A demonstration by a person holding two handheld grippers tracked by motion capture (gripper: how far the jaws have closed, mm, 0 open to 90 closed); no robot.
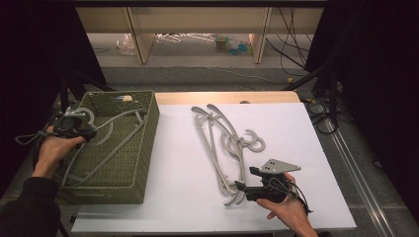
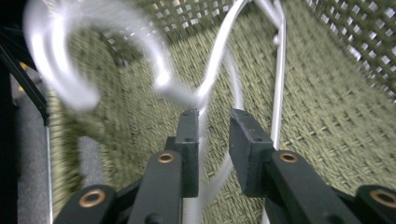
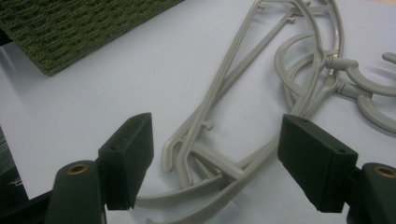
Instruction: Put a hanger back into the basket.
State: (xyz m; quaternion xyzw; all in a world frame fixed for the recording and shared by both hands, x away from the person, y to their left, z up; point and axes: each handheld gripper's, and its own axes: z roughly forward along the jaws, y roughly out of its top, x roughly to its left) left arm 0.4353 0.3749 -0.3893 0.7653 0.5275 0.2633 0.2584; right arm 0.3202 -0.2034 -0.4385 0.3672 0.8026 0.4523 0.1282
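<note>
Hangers point(image 1: 225, 143) lie in a loose grey pile on the white tabletop point(image 1: 173, 197), running from near the far edge toward the near edge, roughly at the middle. In the right gripper view we see the same hangers point(image 3: 261, 88) with their hooks tangled together and their shoulder ends fanned out between the two black jaws.

We hold the right tool point(image 1: 245, 189) low over the near end of that pile, close to the near edge of the tabletop. Its jaws stand wide, one on each side of the hanger ends, and the pads press on nothing point(image 3: 215, 158).

Green woven basket point(image 1: 148, 133) sits at the left edge of the tabletop. One hanger point(image 1: 106, 136) lies inside it, hook toward the far left corner of the basket. We hold the left tool point(image 1: 86, 134) inside the basket at that corner. In the left gripper view the hanger in the basket point(image 2: 219, 60) is blurred; its neck runs up just past the tips of the left tool point(image 2: 214, 116). The jaws stand narrow with a clear gap, and a thin wire of the hanger passes through that gap. The pads do not clamp it.
</note>
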